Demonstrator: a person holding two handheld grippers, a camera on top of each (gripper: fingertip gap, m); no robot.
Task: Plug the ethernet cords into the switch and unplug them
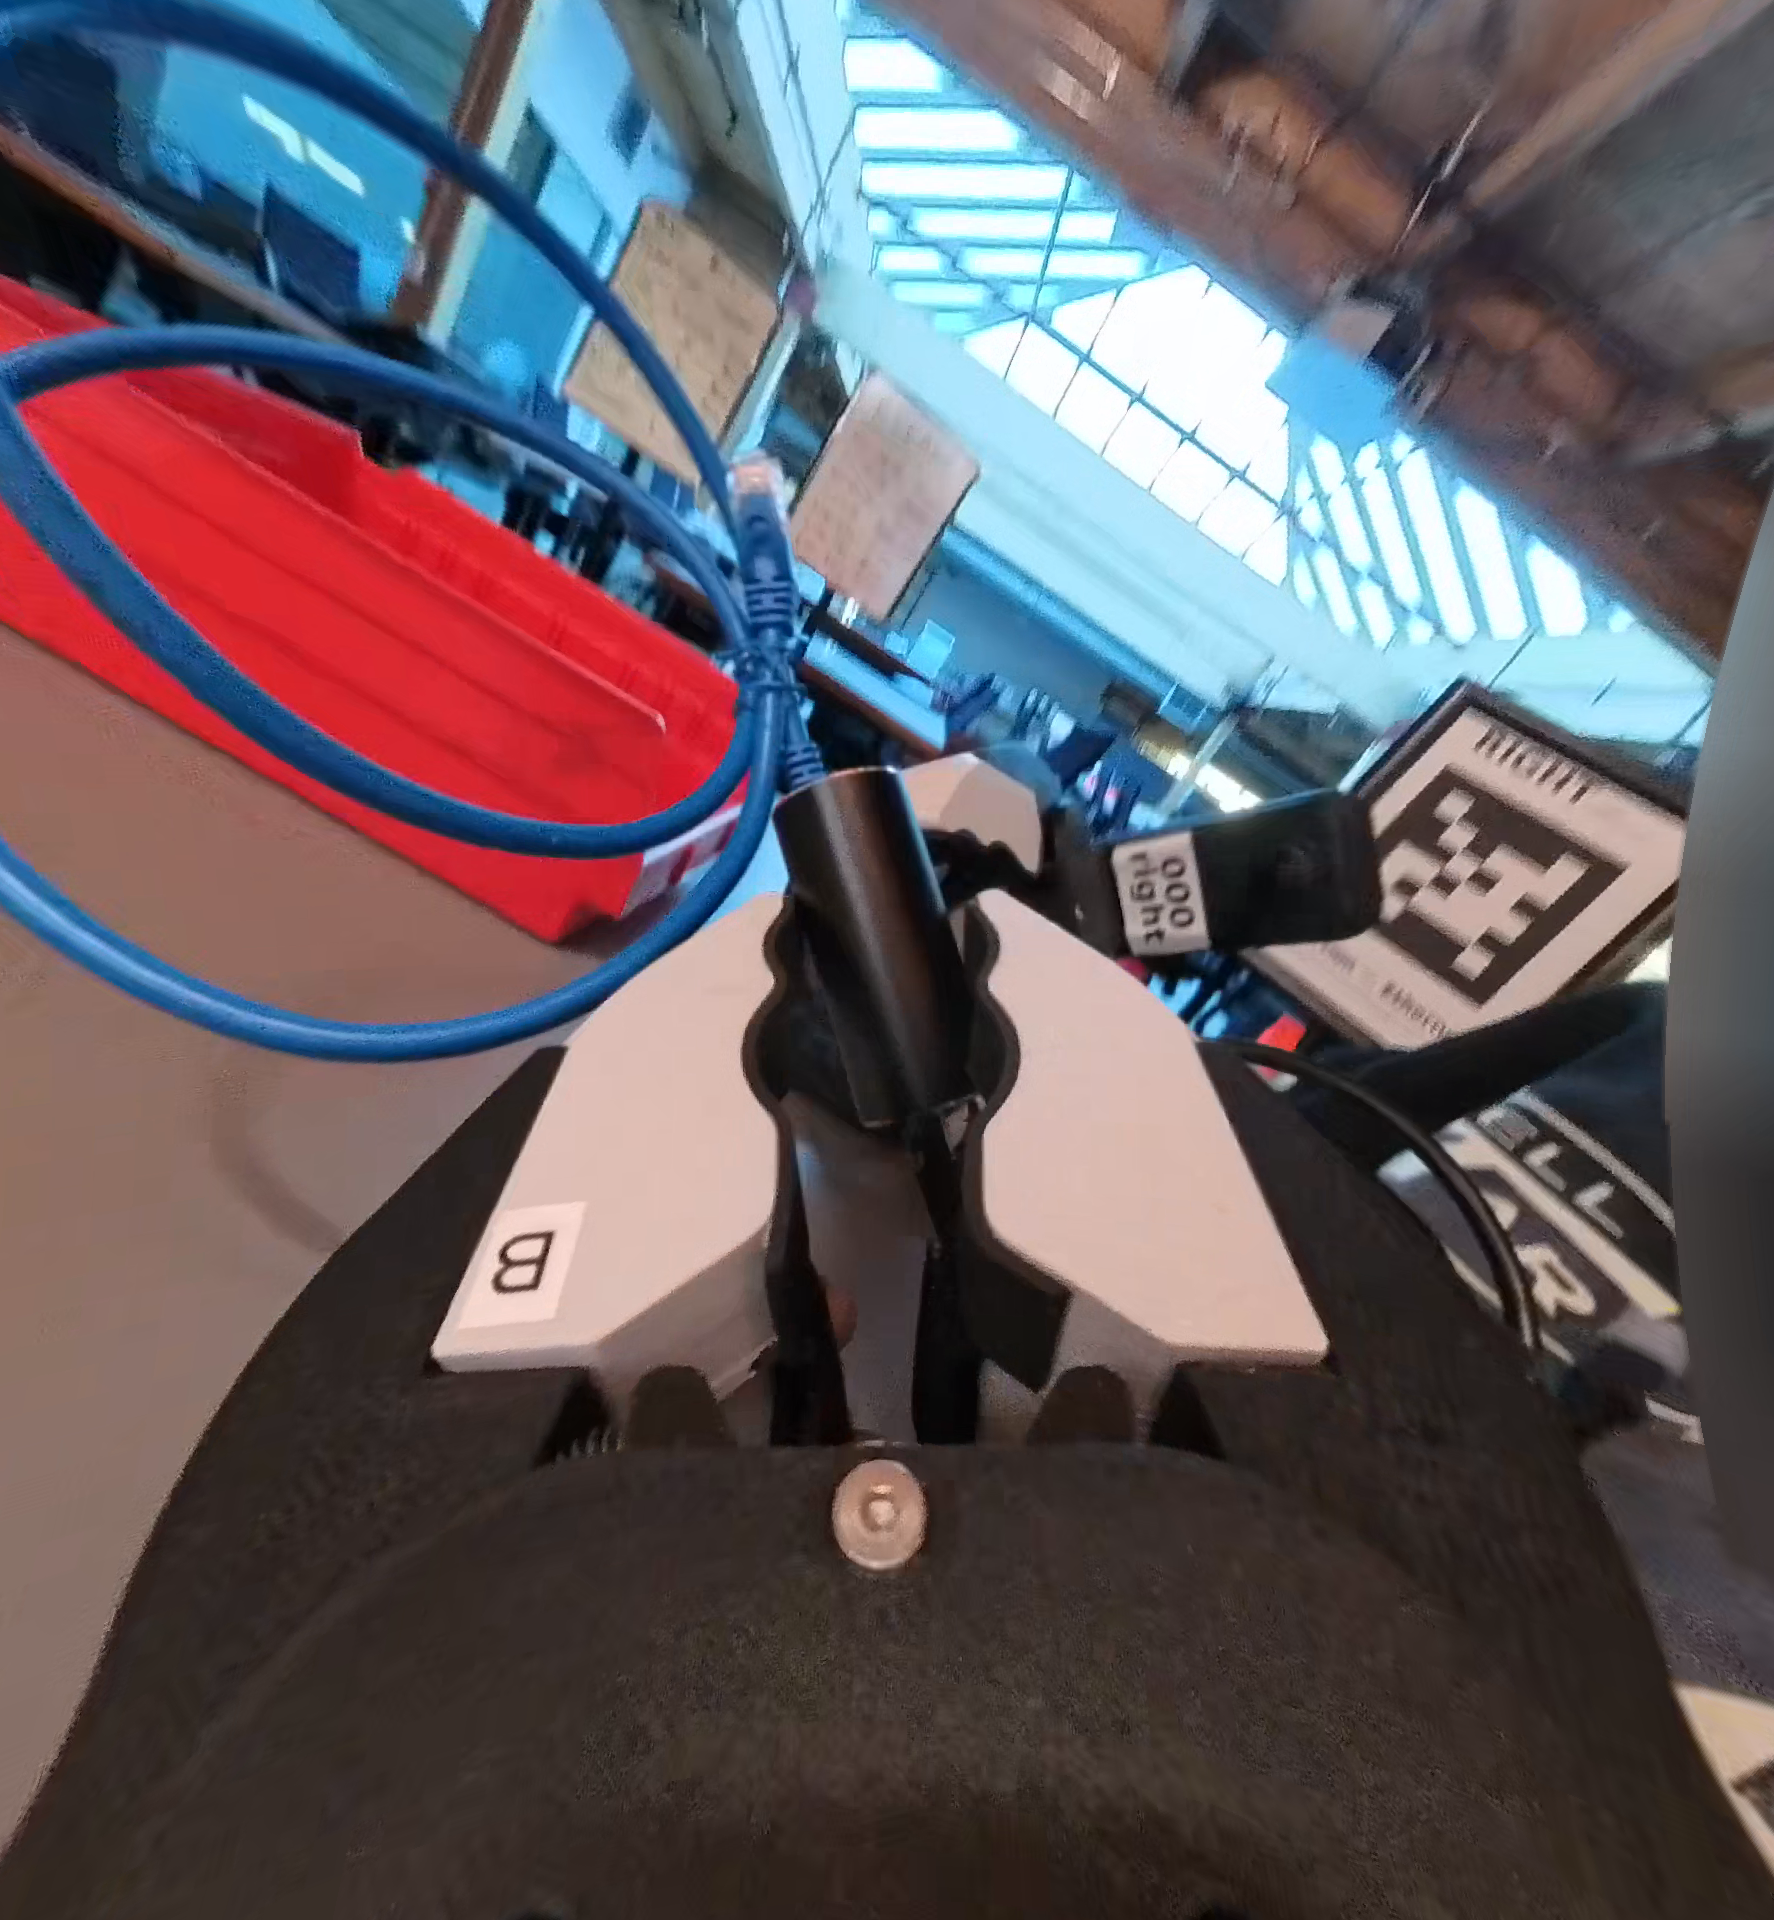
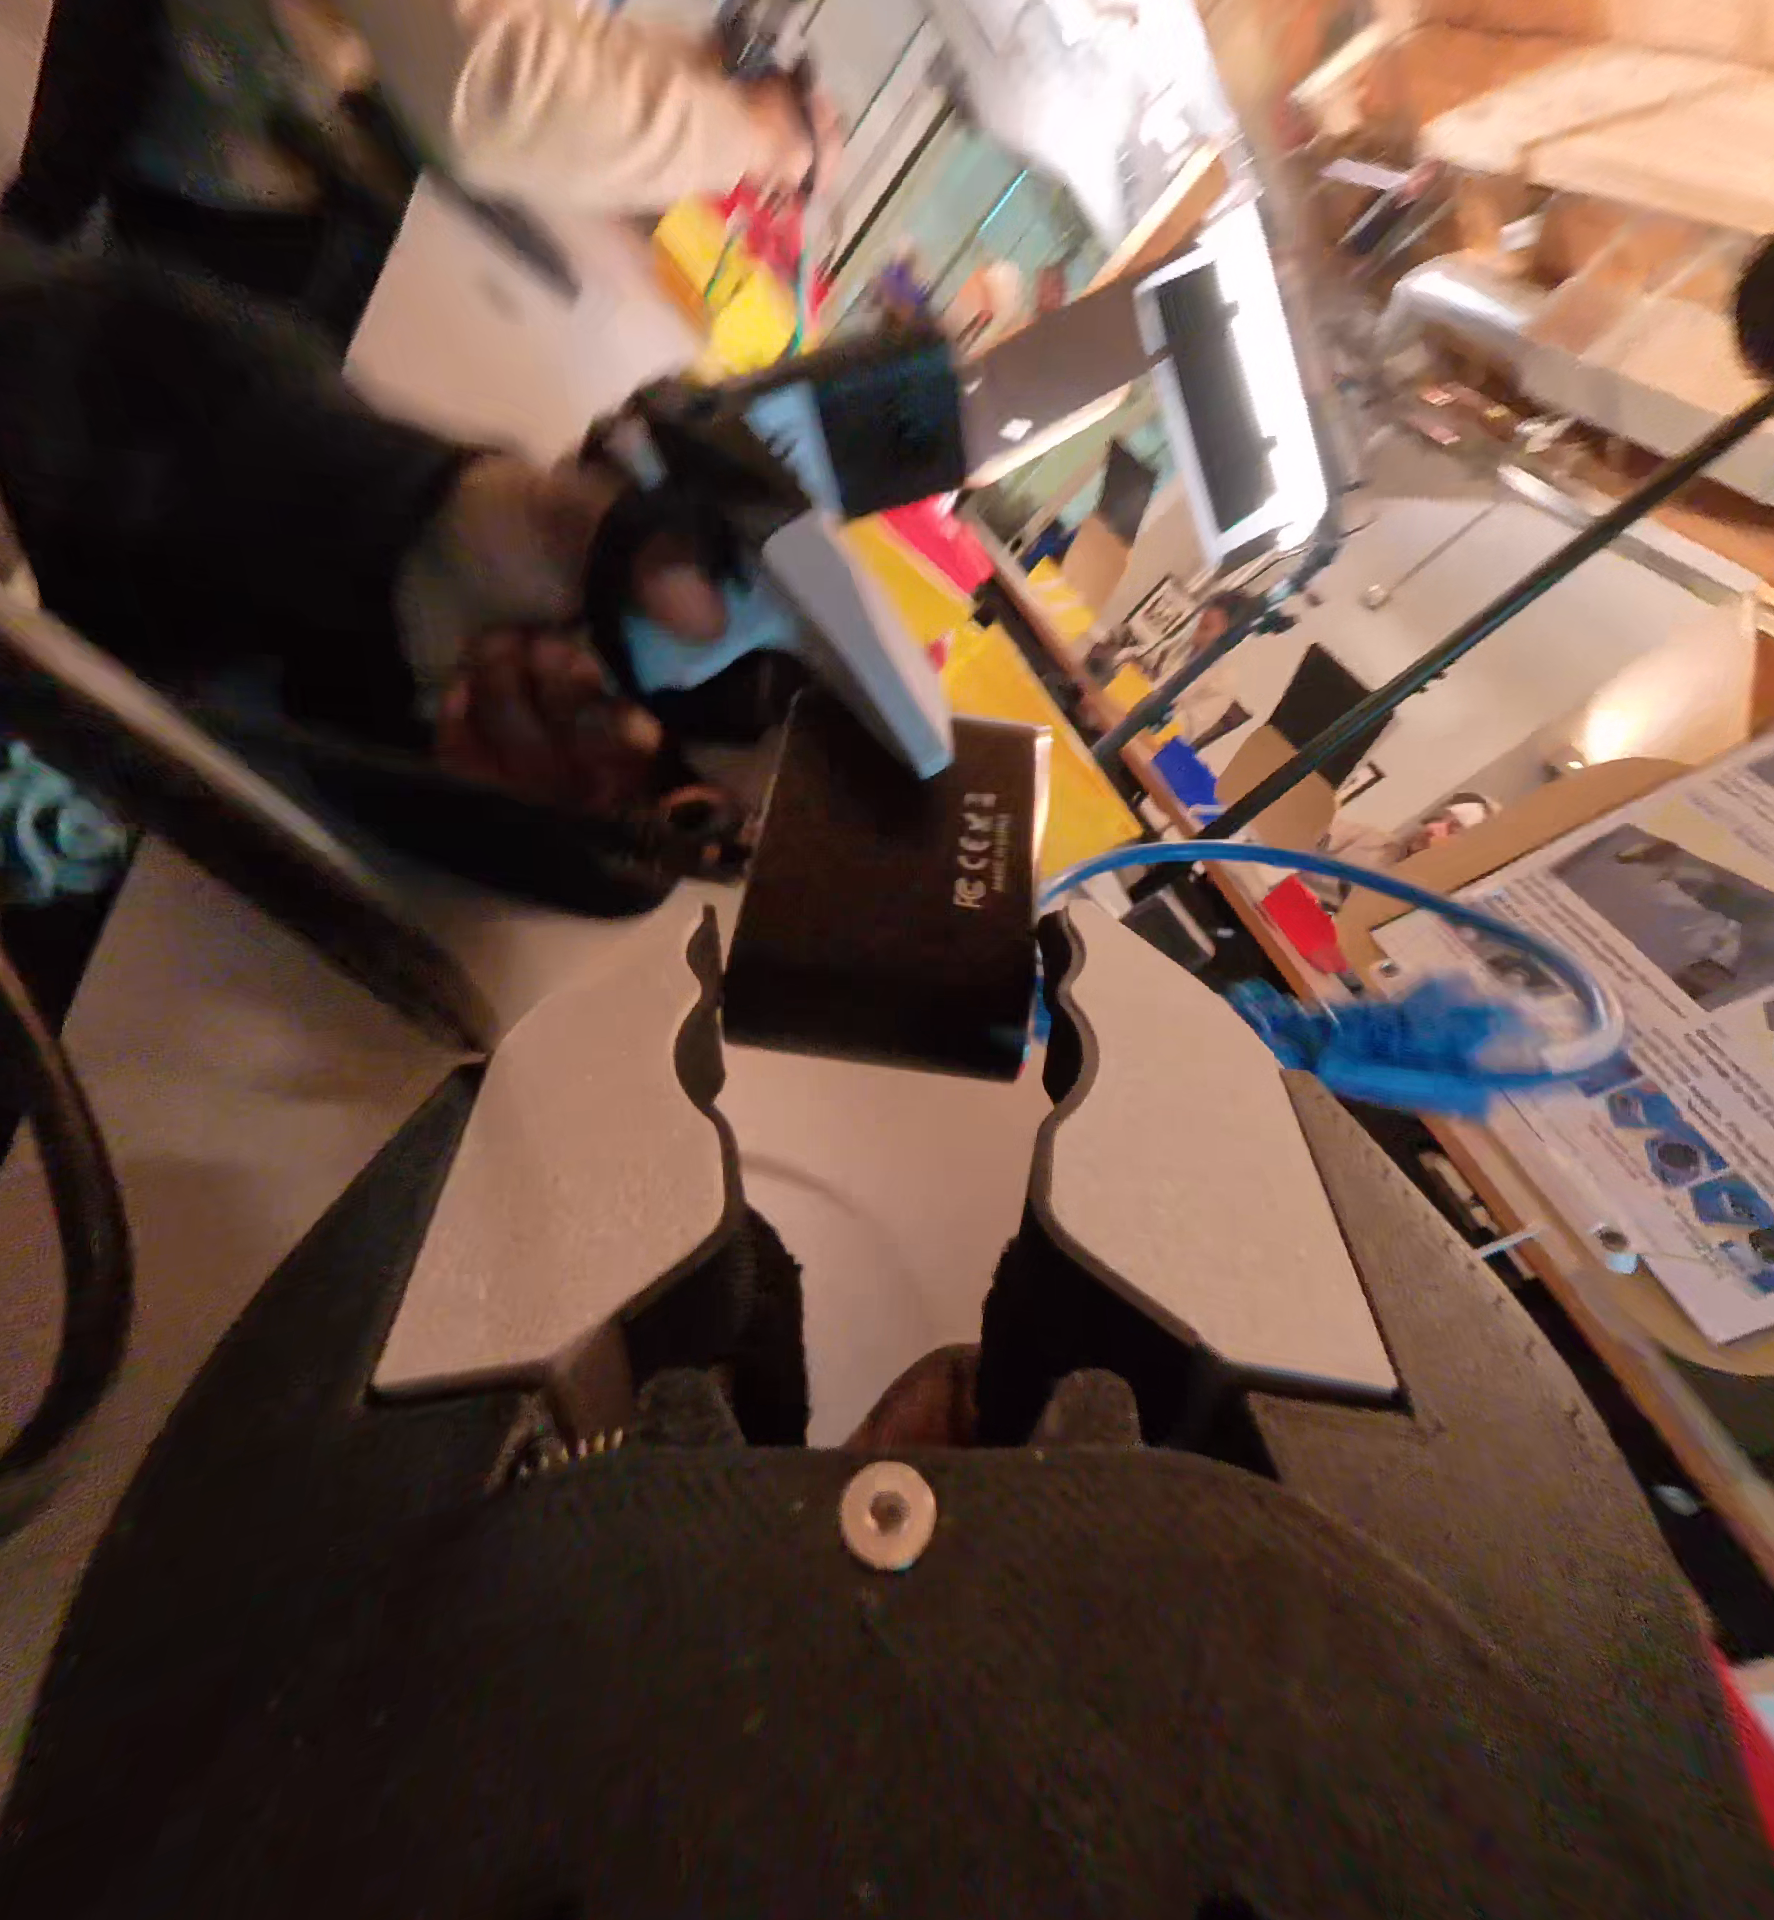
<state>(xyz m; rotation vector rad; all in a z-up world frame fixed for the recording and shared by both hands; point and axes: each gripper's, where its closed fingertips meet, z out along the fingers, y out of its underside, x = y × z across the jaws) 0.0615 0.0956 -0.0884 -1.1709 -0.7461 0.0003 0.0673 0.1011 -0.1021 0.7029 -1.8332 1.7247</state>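
The switch (image 1: 867, 935) is a small black box. My left gripper (image 1: 878, 925) is shut on its narrow sides. A blue ethernet cord (image 1: 343, 810) is plugged into the switch's far end and loops to the left. Its other plug (image 1: 758, 509) hangs free above. In the right wrist view my right gripper (image 2: 878, 925) is shut across the width of the switch (image 2: 862, 914), which is held off the table. A grey finger (image 2: 852, 644) of the left gripper lies on the switch from above. The blue cord (image 2: 1382, 1029) trails off to the right, blurred.
A red bin (image 1: 343, 603) stands on the tan table (image 1: 135, 1195) at the left. A black-and-white marker board (image 1: 1485, 883) stands to the right. A printed sheet (image 2: 1641, 987), a black pole (image 2: 1485, 623) and a thick black cable (image 2: 62, 1143) are nearby. My two grippers' fingertips are within a few centimetres of each other.
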